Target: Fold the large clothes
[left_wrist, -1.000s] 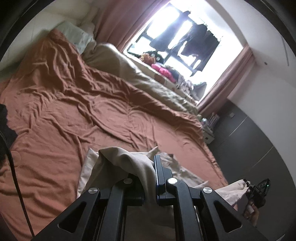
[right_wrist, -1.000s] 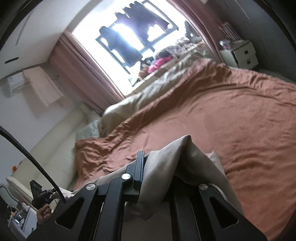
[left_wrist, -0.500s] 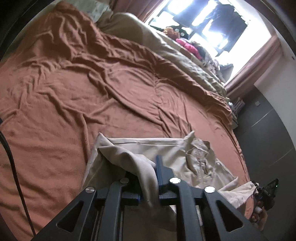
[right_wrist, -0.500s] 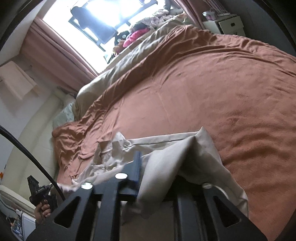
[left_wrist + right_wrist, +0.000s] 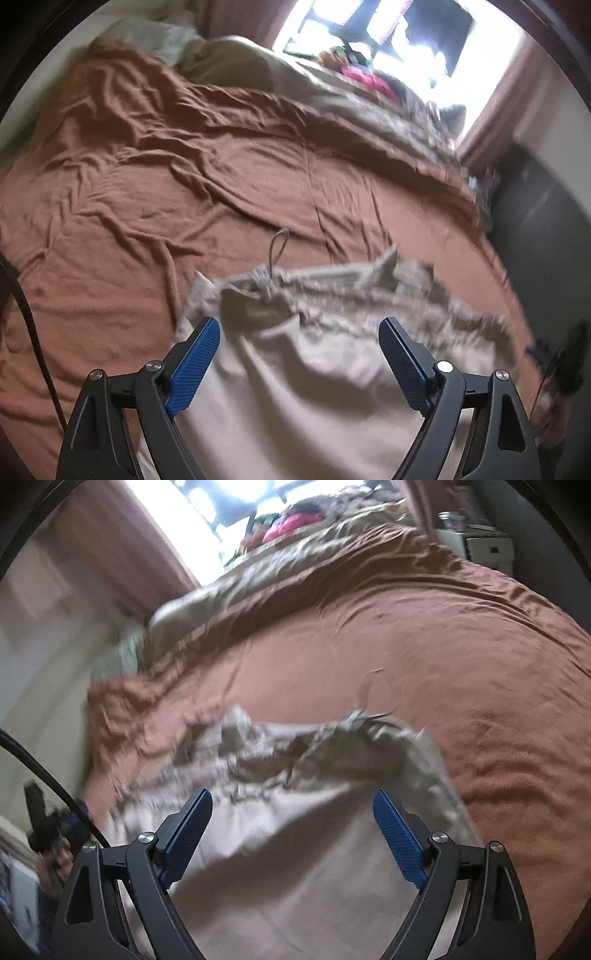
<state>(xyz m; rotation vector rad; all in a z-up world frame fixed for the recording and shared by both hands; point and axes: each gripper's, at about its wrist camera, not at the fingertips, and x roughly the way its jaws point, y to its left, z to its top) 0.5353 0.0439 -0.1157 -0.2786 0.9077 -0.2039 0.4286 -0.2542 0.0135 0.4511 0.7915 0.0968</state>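
Beige woven cloth, one large garment (image 5: pixel 303 354), lies crumpled on the near part of the bed in the left wrist view, with one thin cord loop (image 5: pixel 277 246) sticking out from its gathered far edge onto the rust-brown bedspread (image 5: pixel 155 192). The left tool (image 5: pixel 298 345) has just been opening its jaws; they stand wide apart now, released, the two blue ribbed pads above the cloth without pressing it. Beyond the garment the wrinkled bedspread is free up to one greyish duvet (image 5: pixel 332 99) along the window side. In the right wrist view the same garment (image 5: pixel 295 842) spreads from the bed's near edge, its far hem rumpled, the cord loop (image 5: pixel 376 690) on the bedspread (image 5: pixel 480 664). The right tool (image 5: pixel 292 814) has also just been opening and is released, cloth below its pads, not gripped. Much open bedspread remains to the right and behind.
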